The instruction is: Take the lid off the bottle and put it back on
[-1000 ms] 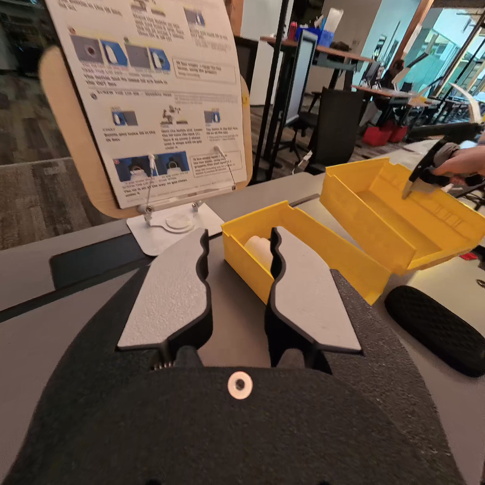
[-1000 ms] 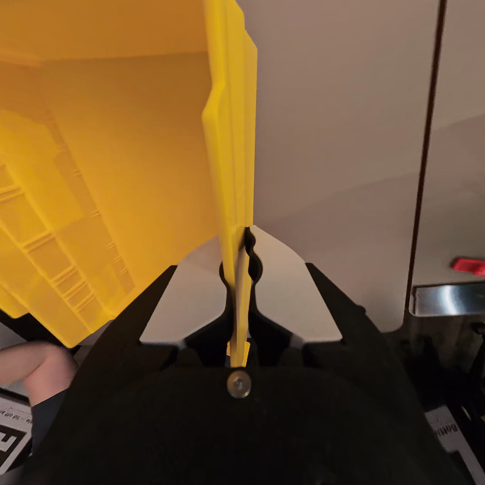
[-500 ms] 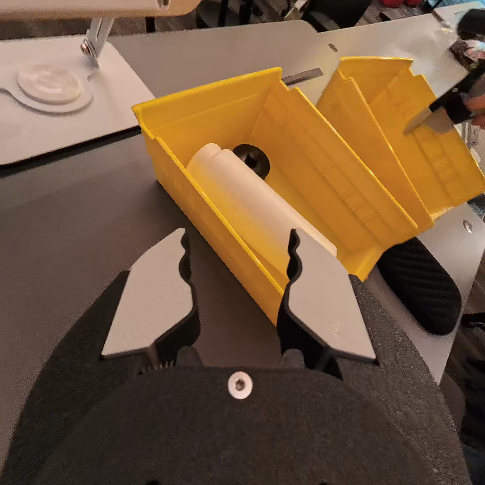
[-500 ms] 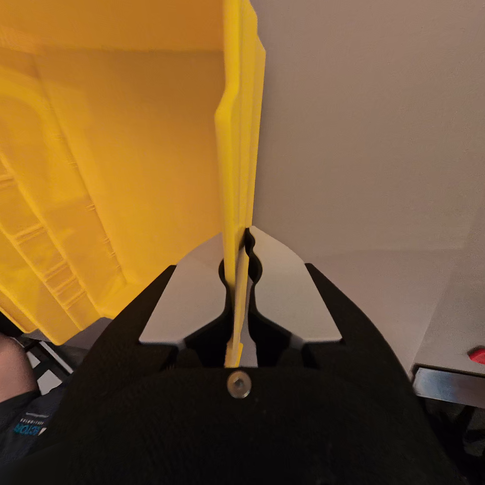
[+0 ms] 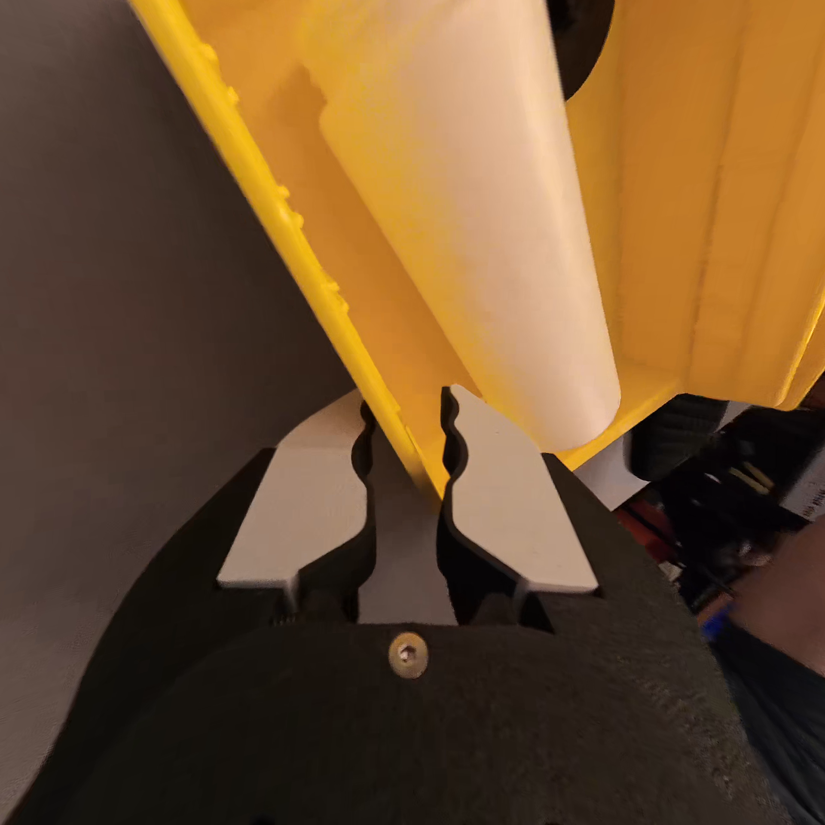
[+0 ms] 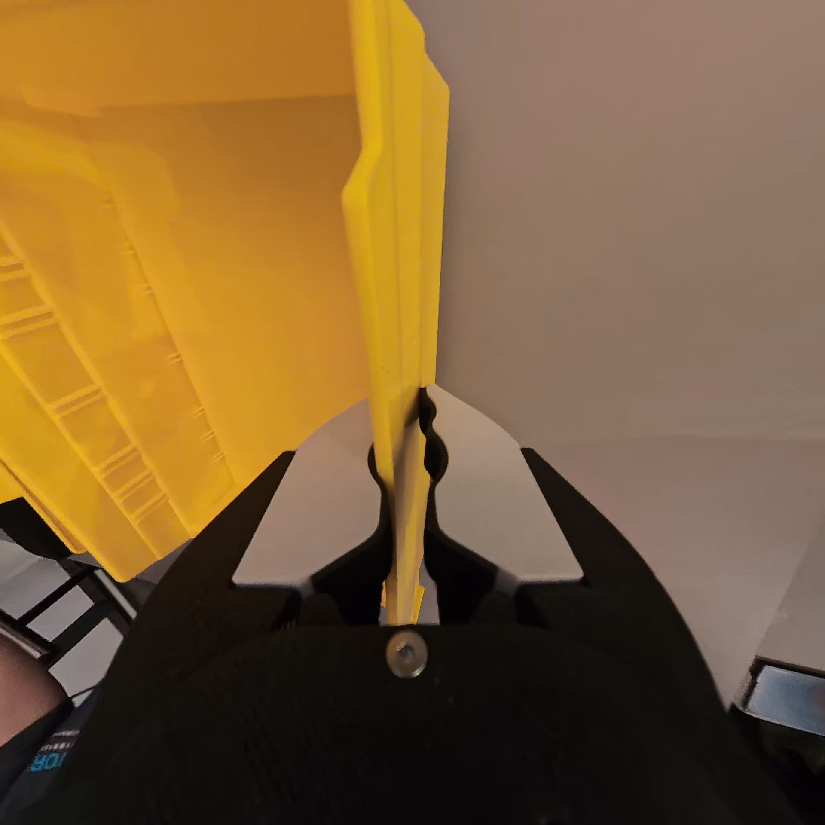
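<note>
A white bottle (image 5: pixel 468 201) lies on its side in a yellow bin (image 5: pixel 268 187), with its black lid (image 5: pixel 580 53) at the far end. My left gripper (image 5: pixel 404 397) is open. Its fingers straddle the bin's left wall near the near corner, and a gap still shows on the left side. My right gripper (image 6: pixel 402 402) is shut on the side wall of a second yellow bin (image 6: pixel 178 223), whose visible inside holds nothing. The bottle is not in the right wrist view.
A dark grey table surface (image 5: pixel 111 223) lies left of the bottle's bin. A black padded object (image 5: pixel 669 433) sits by the bin's near right corner, beside a person's arm (image 5: pixel 781 602). A light table surface (image 6: pixel 625 223) and a metal edge (image 6: pixel 781 687) lie right of the second bin.
My left gripper has moved forward and down to the bottle's bin, and its jaws have narrowed around the wall. My right gripper keeps its hold on the second bin.
</note>
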Demonstrator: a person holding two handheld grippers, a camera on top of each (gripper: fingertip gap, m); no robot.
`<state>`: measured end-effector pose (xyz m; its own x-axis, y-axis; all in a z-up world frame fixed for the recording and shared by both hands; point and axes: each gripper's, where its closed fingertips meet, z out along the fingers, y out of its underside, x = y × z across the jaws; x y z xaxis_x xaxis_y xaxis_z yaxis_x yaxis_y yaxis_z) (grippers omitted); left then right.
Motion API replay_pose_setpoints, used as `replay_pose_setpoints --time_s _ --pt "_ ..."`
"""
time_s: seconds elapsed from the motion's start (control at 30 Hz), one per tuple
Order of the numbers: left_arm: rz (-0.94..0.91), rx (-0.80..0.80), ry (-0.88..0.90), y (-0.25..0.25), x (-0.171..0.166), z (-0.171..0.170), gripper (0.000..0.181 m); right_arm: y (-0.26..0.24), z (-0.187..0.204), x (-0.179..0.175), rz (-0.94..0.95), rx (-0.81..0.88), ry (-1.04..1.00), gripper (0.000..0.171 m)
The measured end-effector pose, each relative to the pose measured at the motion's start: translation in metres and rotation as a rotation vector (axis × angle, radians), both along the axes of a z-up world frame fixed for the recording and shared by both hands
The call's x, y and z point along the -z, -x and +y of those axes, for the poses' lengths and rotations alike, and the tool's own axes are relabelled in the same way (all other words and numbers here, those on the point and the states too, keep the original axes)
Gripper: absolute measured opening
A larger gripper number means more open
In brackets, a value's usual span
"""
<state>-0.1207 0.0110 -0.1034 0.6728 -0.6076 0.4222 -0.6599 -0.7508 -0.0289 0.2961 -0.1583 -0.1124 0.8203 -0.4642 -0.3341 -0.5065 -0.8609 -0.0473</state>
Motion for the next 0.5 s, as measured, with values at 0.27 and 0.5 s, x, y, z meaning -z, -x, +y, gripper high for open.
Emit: replay_pose_setpoints --time_s 0.27,0.5 --pt "0.021 -0.125 0.004 0.058 0.000 0.035 0.016 0.028 0.019 0.004 0.088 0.025 -0.051 0.017" --pt "0.067 -0.269 -0.030 0.156 -0.001 0.073 0.014 0.062 0.050 0.011 0.083 -0.054 -0.025 0.013"
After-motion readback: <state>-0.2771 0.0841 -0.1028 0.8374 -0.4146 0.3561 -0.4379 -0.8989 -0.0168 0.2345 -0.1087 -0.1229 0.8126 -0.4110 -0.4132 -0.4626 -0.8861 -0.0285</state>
